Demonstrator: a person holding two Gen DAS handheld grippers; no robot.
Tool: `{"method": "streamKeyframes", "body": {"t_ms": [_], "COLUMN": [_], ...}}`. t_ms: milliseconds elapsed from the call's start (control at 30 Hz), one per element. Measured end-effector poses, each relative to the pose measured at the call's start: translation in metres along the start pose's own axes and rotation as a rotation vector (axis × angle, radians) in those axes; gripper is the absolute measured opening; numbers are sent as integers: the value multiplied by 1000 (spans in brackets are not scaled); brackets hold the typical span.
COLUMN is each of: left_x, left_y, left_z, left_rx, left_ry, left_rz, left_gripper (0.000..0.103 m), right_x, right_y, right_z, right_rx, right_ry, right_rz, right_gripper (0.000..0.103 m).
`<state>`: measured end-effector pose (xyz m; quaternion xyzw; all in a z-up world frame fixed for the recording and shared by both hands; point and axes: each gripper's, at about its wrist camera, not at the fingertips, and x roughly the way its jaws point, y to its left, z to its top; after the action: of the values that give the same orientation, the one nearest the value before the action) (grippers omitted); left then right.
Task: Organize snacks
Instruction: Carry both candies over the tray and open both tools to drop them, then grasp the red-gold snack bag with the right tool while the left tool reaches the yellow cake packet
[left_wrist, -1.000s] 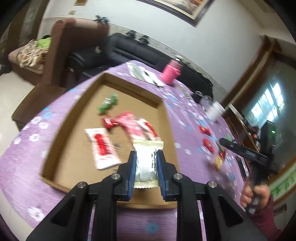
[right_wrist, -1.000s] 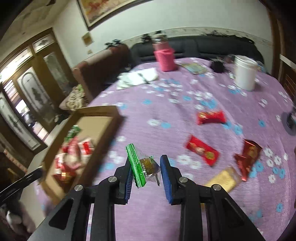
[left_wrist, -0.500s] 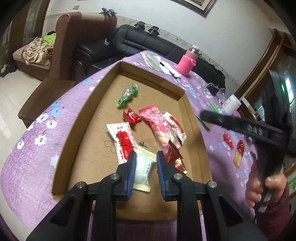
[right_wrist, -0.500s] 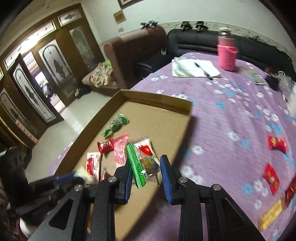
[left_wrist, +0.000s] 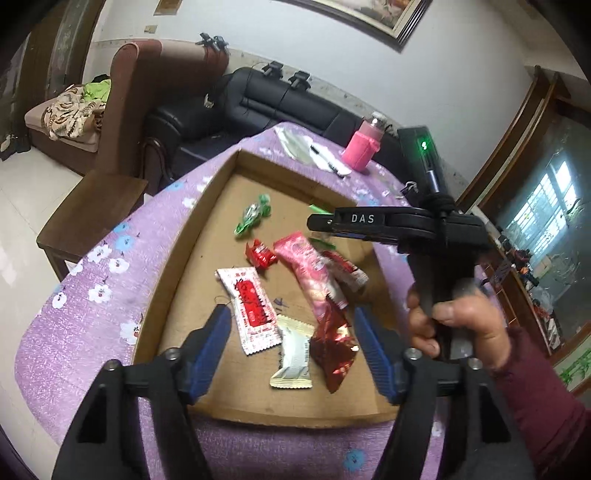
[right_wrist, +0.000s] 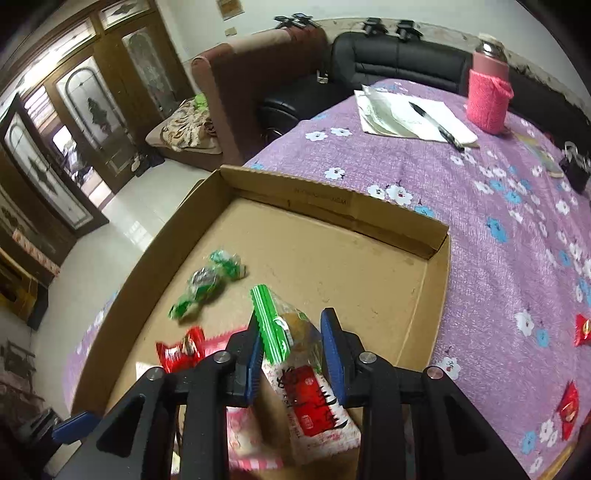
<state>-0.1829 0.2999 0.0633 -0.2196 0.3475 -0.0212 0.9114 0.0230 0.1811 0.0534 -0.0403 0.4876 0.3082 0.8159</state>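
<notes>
A shallow cardboard box (left_wrist: 207, 206) lies on the purple flowered cloth. My left gripper (left_wrist: 291, 321) hovers over its near end, jaws opening wide with nothing gripped. A white packet (left_wrist: 293, 356) lies flat on the box floor just below them. Beside it lie a shiny red packet (left_wrist: 334, 343), a white-and-red packet (left_wrist: 251, 299), a pink packet (left_wrist: 306, 269), a small red candy (left_wrist: 261, 254) and a green candy (left_wrist: 255, 216). Held by a hand (left_wrist: 454, 321), my right gripper (right_wrist: 291, 321) hangs over the box (right_wrist: 332, 206). A green-edged clear packet (right_wrist: 280, 328) sits between its pads, which are starting to open.
A bottle in a pink sleeve (right_wrist: 487, 99) and papers with a pen (right_wrist: 413, 114) sit at the table's far end. Loose red snacks (right_wrist: 569, 406) lie on the cloth right of the box. A black sofa (left_wrist: 295, 99) and brown armchair (left_wrist: 147, 92) stand beyond.
My left gripper has let go of the white packet, which now lies in the box, and its jaws have spread. My right gripper has carried the green-edged packet from the cloth to over the box.
</notes>
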Motion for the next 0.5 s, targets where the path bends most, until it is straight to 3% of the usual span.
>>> {"method": "streamKeyframes", "body": {"t_ms": [133,233,300,367,500], "left_x": [-4,-6,-11,-18,-32], "left_y": [-7,-16,-24,-37,-64], "left_z": [-1,-4,-5,-7,-11], "left_rx": [15,21,34,63,127], "left_ry": [-5,-13,-21,-41,-89], "left_rz": [-8,-23,-38,-51,-82], "left_gripper": [76,76,76,76,84], "right_x": [-22,-56,-82,-112,-172], "right_y": [-11,-21,-29,-43,-87], "right_z": [1,-2,-7,-16,-46], "right_rx": [51,55,47,39,36], "right_ry": [-57,-122,-166,-222,-331], "right_rz": [44,37,6,-30,-170], "right_gripper": [53,54,57,71,85]}}
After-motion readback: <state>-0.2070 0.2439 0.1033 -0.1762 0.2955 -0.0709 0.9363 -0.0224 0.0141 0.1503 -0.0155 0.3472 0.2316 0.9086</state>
